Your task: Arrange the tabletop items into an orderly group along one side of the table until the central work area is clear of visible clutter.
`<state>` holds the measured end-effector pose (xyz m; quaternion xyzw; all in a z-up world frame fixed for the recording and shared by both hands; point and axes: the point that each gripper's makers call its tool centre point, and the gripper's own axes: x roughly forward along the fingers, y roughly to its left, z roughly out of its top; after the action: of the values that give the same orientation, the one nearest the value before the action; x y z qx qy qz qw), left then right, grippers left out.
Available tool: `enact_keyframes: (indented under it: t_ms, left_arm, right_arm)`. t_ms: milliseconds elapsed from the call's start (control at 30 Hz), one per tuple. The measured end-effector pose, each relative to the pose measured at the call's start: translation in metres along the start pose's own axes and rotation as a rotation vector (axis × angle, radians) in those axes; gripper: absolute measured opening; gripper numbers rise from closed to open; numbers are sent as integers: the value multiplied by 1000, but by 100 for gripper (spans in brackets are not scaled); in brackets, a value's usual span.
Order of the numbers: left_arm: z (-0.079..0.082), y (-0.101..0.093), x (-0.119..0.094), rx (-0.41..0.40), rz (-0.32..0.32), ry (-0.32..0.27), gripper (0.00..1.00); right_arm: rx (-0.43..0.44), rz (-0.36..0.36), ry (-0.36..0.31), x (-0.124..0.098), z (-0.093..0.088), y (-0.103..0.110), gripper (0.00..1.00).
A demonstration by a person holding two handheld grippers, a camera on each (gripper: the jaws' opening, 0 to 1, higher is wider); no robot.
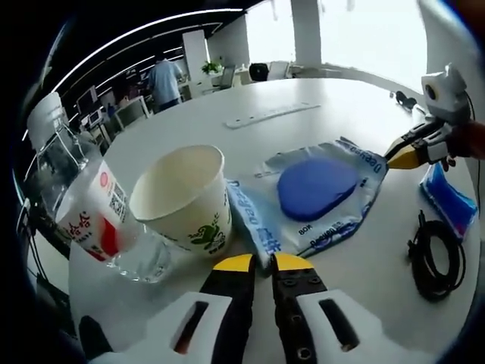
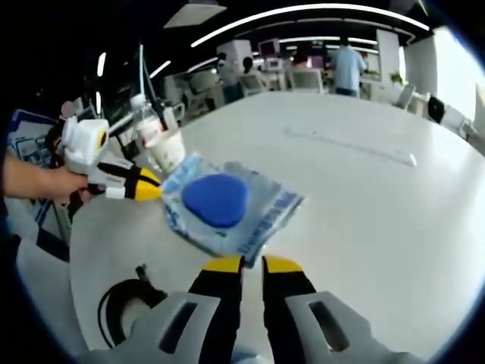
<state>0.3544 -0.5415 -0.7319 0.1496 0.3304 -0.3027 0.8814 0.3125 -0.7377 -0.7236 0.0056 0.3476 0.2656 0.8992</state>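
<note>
Left gripper view, left to right: a plastic bottle (image 1: 83, 205) leaning beside a paper cup (image 1: 186, 199); the left claw (image 1: 263, 263), jaws pinched on the near edge of a clear packet (image 1: 318, 199) holding a blue pad; a coiled black cable (image 1: 436, 258) on the white tabletop (image 1: 303, 102). The right claw (image 2: 253, 264) grips the packet's opposite edge, jaws nearly together.
</note>
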Motion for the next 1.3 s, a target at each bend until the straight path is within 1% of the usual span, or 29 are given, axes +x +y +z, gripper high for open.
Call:
enact_keyframes:
  t_ms: [233,433,467,567,667,967,1200,1300]
  left_arm:
    - [-1,-1,2,-10,-5,8,4]
    - [3,-3,2,14,-10,25,1]
    - [5,-4,2,13,-11,21,0]
    - [6,-4,2,12,-5,24,0]
    - [8,-6,1,10,-12,18,0]
    - [20,-16,6,18,-18,-6,0]
    - [25,-15,9,6,-6,-13,0]
    - [24,-13,11,-1,2,-5,0]
  right_arm:
    - [5,-7,5,1,0,0,1]
    - [1,-21,-2,0,3,-1,0]
    - [-4,-24,-11,-2,5,-1,0]
    - [1,-16,-7,-2,5,-1,0]
    - [-22,-16,-10,-5,5,-2,0]
    - [-36,-34,-25,-14,10,-14,0]
    - [-37,-42,-29,-14,12,-19,0]
    - [-40,-42,-28,-12,12,-19,0]
